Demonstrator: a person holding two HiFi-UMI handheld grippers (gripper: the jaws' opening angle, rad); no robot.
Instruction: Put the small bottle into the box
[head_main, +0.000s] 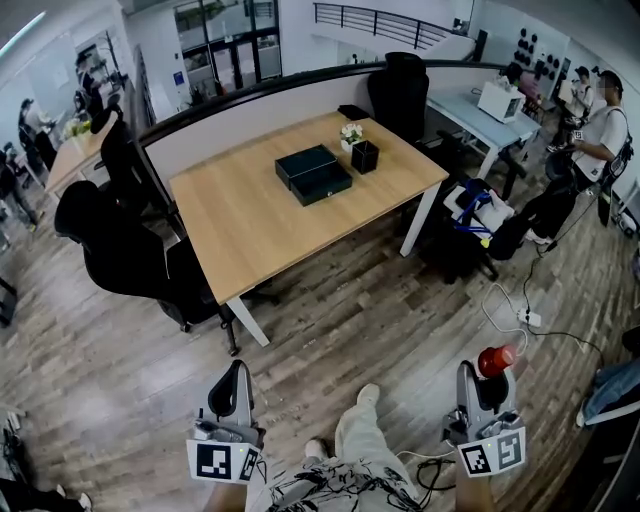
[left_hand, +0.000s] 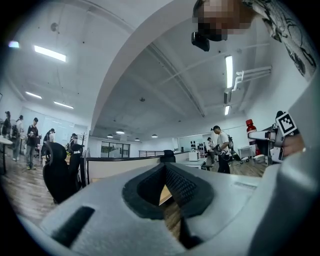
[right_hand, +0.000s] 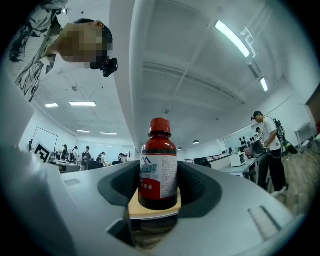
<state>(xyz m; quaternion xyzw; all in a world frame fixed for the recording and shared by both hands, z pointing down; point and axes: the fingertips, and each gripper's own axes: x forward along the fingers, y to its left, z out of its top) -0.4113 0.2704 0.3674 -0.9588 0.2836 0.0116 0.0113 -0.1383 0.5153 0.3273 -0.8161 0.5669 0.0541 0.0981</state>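
A small dark-red bottle (right_hand: 158, 170) with a red cap and a white label stands upright between the pads of my right gripper (right_hand: 158, 186), which is shut on its body. In the head view that bottle (head_main: 494, 360) pokes out of the right gripper (head_main: 487, 375) at the lower right, low over the floor. The dark box (head_main: 313, 173) lies on the wooden table (head_main: 250, 225) well ahead, seemingly in two parts side by side. My left gripper (head_main: 235, 388) hangs at the lower left, its jaws (left_hand: 167, 185) shut at the tips on nothing. From the left gripper view the bottle (left_hand: 249, 127) shows at the far right.
A black cube pot with white flowers (head_main: 362, 154) stands beside the box. Black office chairs (head_main: 120, 250) crowd the table's left side, and a bag (head_main: 475, 210) sits on another chair at its right. Cables and a power strip (head_main: 525, 318) lie on the wooden floor. People (head_main: 600, 140) stand at the right.
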